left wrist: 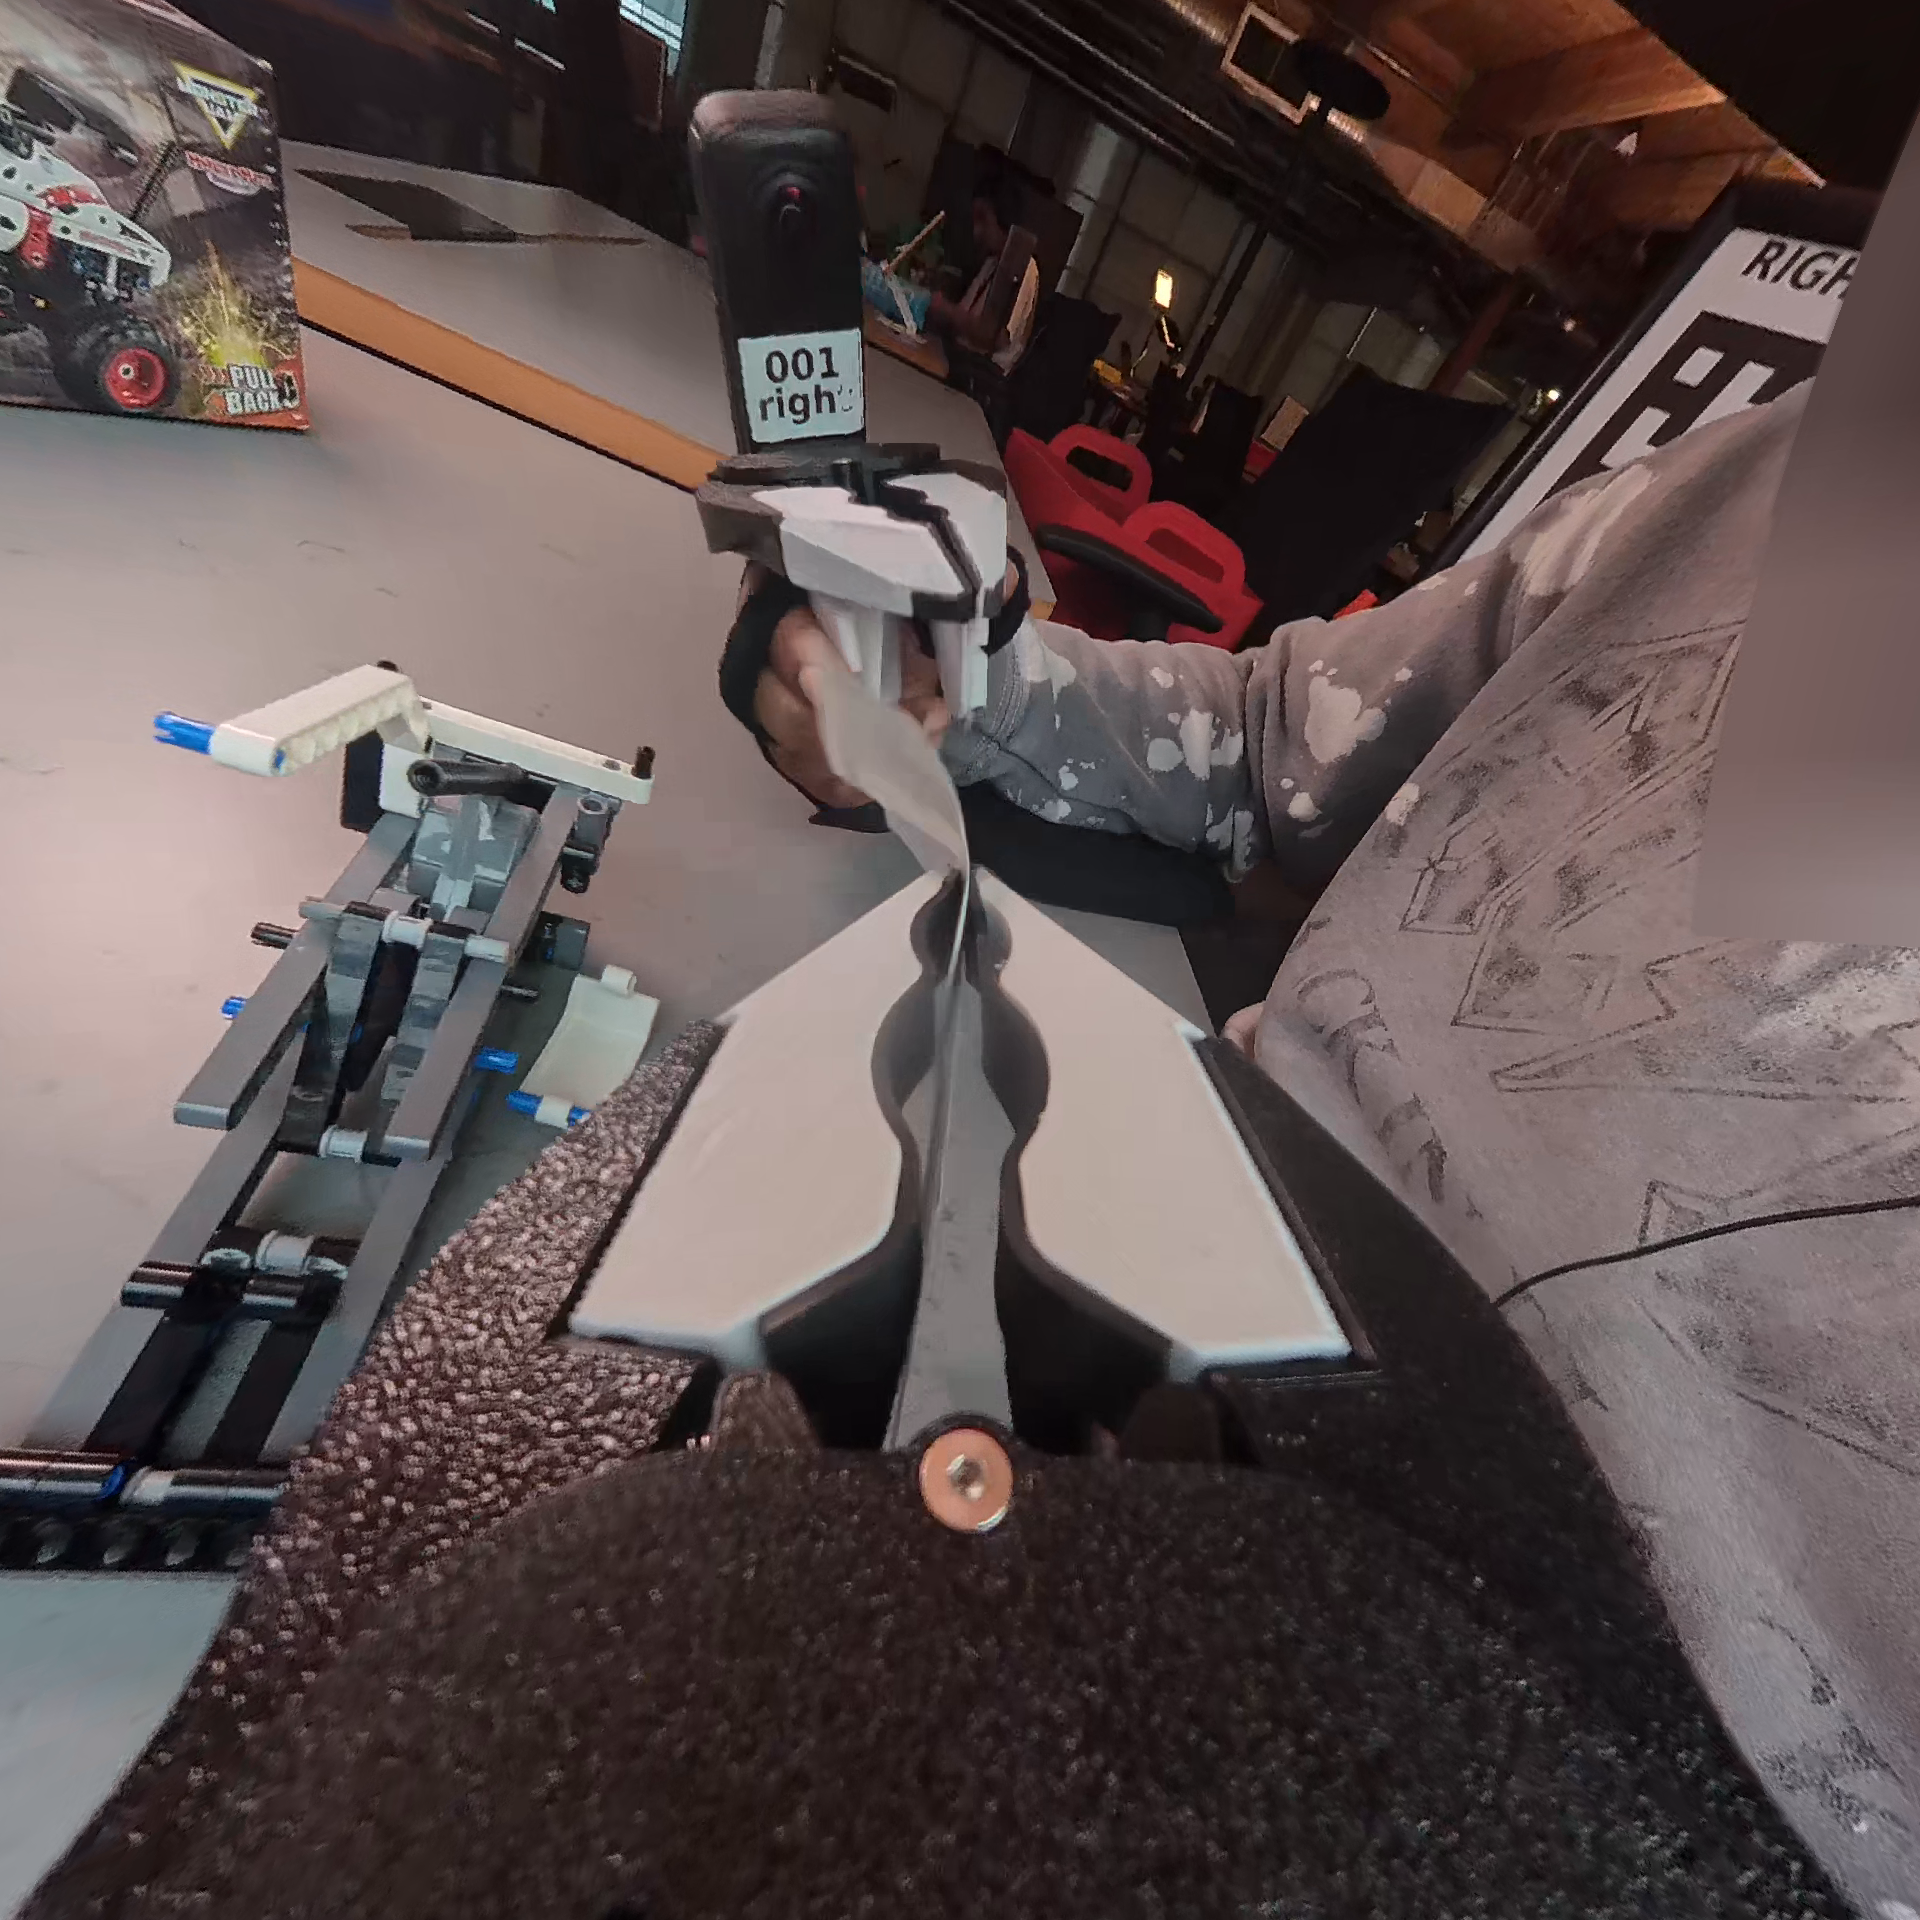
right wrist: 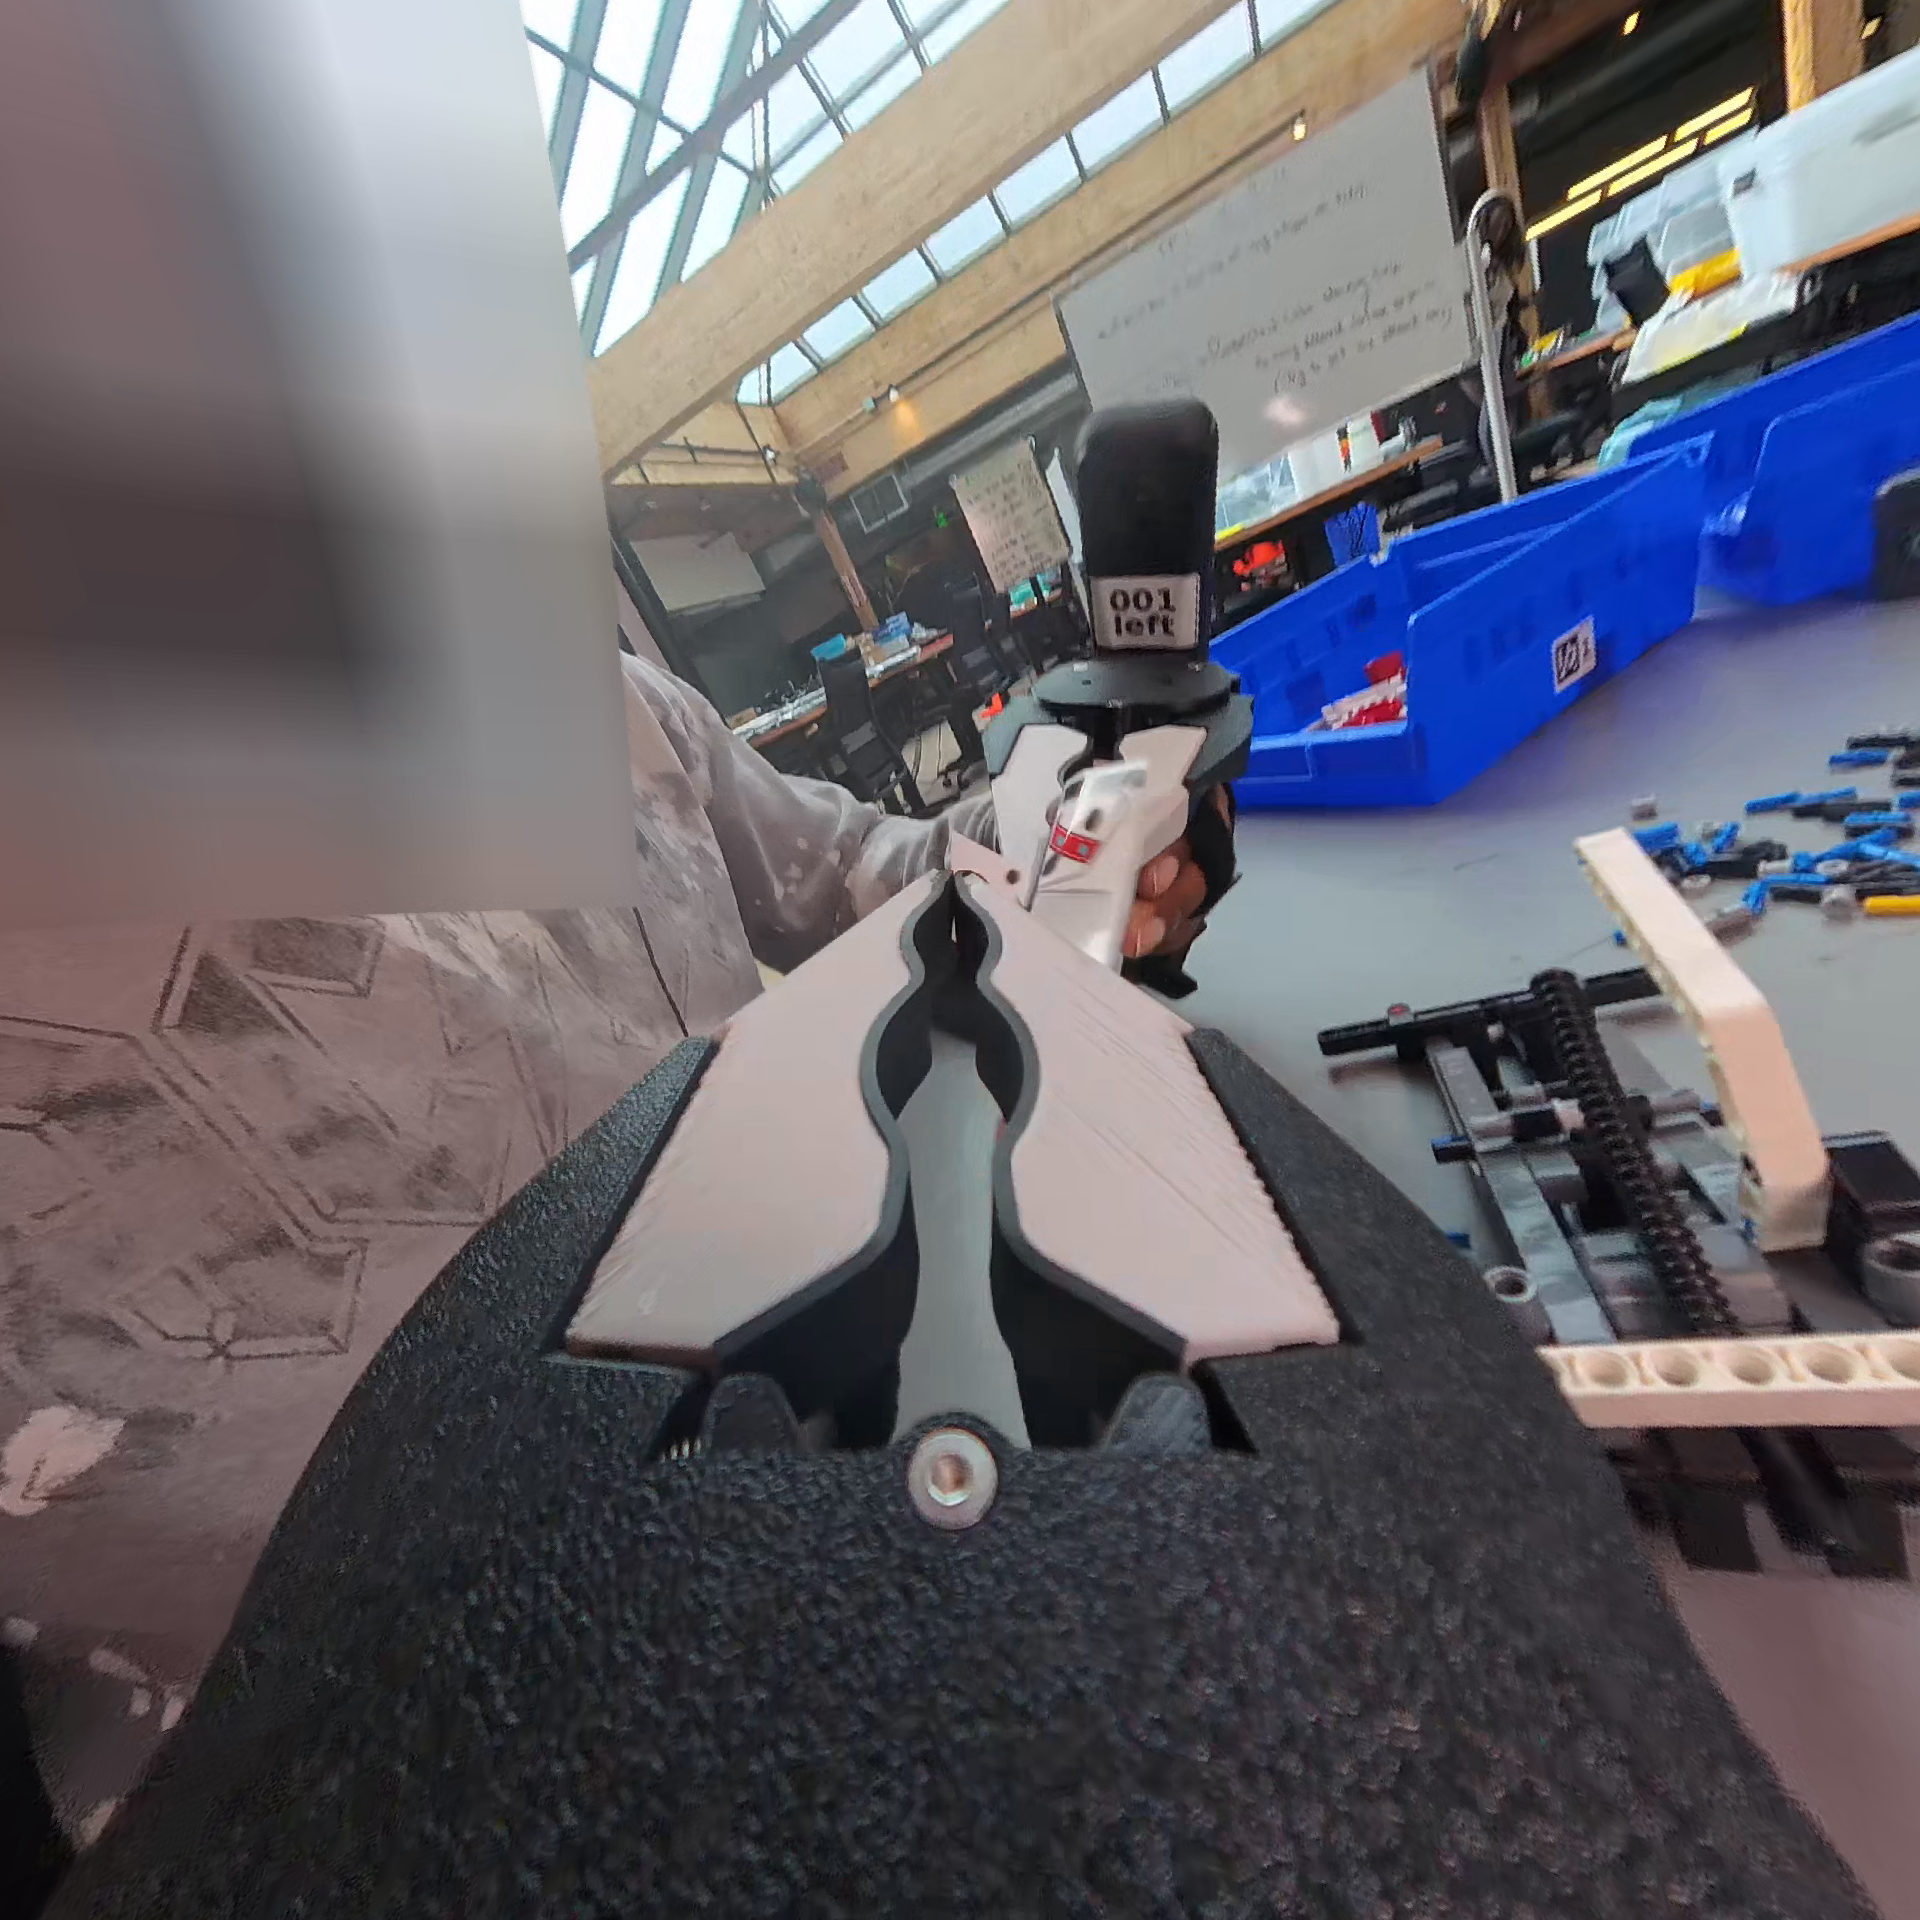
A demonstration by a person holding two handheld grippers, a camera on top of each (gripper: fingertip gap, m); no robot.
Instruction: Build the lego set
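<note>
Big open workshop, skylights overhead, and a grey counter [left wrist: 312,582] with the set's box [left wrist: 135,208] at the far corner. The half-built lego chassis [left wrist: 395,987] lies flat on the counter, long axis running away from the person's torso, white beams up top. Blue bins [right wrist: 1507,644] and loose pins [right wrist: 1818,831] sit further out.

What matters here is that both tools are up off the counter, right in front of the person's chest, tips pointed at each other. A thin pale sheet [left wrist: 904,769] runs between them, its length going straight from one set of tips to the other. My guess is sticker sheet, can't tell for sure.

The left hand-held gripper [left wrist: 956,883] is pressed together, pinching the near end of that sheet. The right hand-held gripper [right wrist: 961,883] is also squeezed closed on the sheet's other end. From the right wrist view there's a small white bit with a red mark [right wrist: 1075,842] at the left tips.

The chassis sits off to the side and below both; neither looks clearly nearer. Next move probably peels or pulls, so grip slip is the risk.
</note>
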